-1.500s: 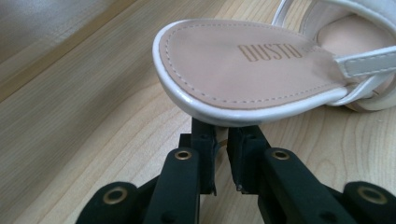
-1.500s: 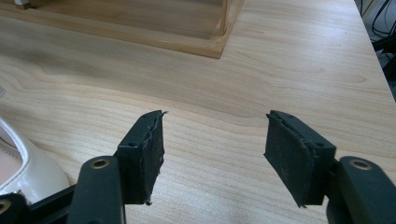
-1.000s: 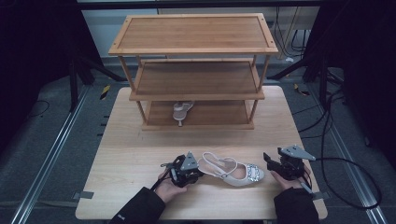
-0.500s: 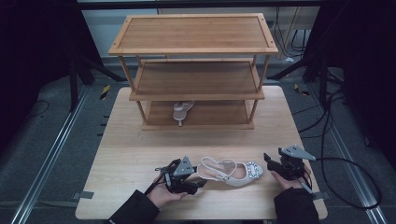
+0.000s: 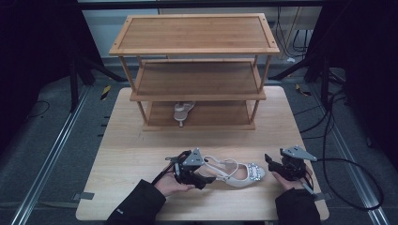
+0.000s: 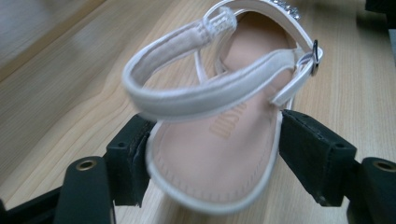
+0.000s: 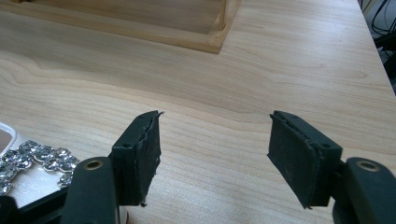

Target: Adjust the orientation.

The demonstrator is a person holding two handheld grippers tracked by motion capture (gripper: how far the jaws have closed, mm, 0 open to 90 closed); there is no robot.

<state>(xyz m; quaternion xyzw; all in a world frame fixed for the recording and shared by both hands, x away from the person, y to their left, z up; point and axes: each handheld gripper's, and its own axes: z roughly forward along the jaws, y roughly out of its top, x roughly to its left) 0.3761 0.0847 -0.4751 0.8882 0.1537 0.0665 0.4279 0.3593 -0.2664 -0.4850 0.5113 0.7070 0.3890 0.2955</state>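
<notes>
High view: white sandal [image 5: 233,171] lies flat on desk [image 5: 126,150], near edge, middle. Left gripper [image 5: 201,177] at heel end, right gripper [image 5: 271,164] just right of jewelled toe, not touching. Second sandal [image 5: 183,111] sits on bottom shelf of wooden rack [image 5: 195,33] at far side.

Left gripper view: fingers [image 6: 128,163] clamp sandal's heel from both sides, strap looping above.

Right gripper view: fingers [image 7: 142,154] spread wide, nothing between, bare desk beyond.

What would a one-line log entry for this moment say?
left gripper: jaws around heel of white sandal | right gripper: open, holds nothing, beside sandal's jewelled toe | second sandal: bottom shelf of wooden rack
</notes>
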